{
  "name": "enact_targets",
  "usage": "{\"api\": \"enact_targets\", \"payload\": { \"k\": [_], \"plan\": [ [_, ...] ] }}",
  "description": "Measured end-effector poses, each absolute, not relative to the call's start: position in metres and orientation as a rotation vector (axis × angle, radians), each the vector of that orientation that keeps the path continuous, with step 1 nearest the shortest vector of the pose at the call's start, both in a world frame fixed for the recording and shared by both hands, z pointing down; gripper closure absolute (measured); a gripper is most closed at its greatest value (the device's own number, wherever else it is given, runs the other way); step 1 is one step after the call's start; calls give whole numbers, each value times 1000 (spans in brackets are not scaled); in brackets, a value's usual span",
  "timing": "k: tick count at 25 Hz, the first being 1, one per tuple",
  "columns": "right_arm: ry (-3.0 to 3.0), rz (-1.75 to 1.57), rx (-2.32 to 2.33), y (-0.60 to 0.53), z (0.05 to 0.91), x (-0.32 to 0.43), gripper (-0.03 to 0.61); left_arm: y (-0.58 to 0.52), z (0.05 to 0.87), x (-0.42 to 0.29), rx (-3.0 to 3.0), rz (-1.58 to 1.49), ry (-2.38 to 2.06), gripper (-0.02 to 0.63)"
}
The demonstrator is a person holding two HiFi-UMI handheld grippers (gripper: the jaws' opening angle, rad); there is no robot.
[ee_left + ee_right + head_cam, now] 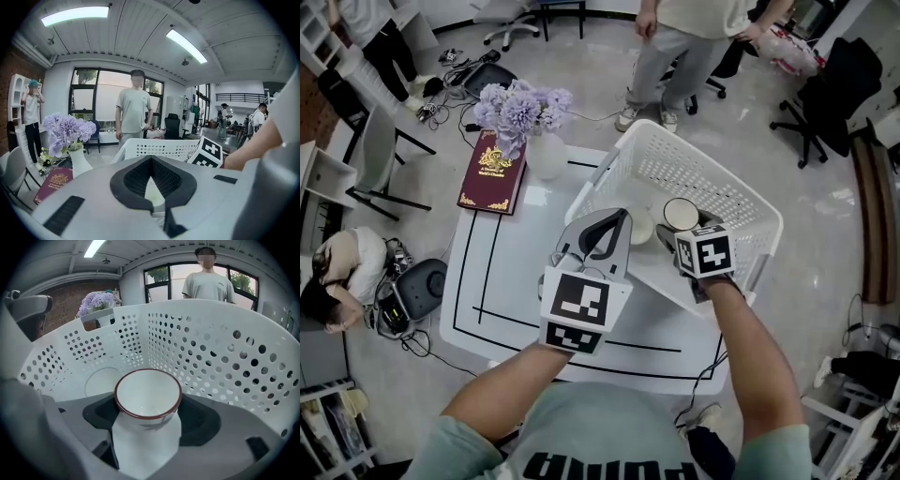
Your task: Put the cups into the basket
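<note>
Showing, left to right: maroon book point(492, 173) and vase of flowers point(546, 155) on white table point(516, 272); left gripper point(623, 217), jaws nearly closed, pinching cream cup point(643, 227) at near rim of basket point(675, 159); right gripper point(682, 228) reaching inside basket, jaws clamped around red-rimmed cup point(148, 394), held upright within perforated walls.

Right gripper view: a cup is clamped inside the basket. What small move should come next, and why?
Probably lower the right gripper slightly, then open it. Its jaws clamp the red-rimmed cup upright, already inside the perforated walls of the white basket, so only the set-down remains; whether the cup's base touches the floor is hidden.
</note>
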State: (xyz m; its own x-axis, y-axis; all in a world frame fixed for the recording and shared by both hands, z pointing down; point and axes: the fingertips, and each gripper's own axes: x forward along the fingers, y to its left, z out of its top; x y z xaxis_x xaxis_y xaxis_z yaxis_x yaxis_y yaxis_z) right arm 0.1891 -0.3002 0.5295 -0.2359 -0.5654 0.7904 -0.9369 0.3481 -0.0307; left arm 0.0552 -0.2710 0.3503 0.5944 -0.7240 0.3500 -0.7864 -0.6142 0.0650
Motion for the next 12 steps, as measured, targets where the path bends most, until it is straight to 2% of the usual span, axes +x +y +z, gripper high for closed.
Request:
{"api": "enact_targets", "payload": {
  "k": [12],
  "plan": [
    [-1823,758,1263,-289,553,196,202,-275,348,54,2617,430,-1258,609]
  ]
}}
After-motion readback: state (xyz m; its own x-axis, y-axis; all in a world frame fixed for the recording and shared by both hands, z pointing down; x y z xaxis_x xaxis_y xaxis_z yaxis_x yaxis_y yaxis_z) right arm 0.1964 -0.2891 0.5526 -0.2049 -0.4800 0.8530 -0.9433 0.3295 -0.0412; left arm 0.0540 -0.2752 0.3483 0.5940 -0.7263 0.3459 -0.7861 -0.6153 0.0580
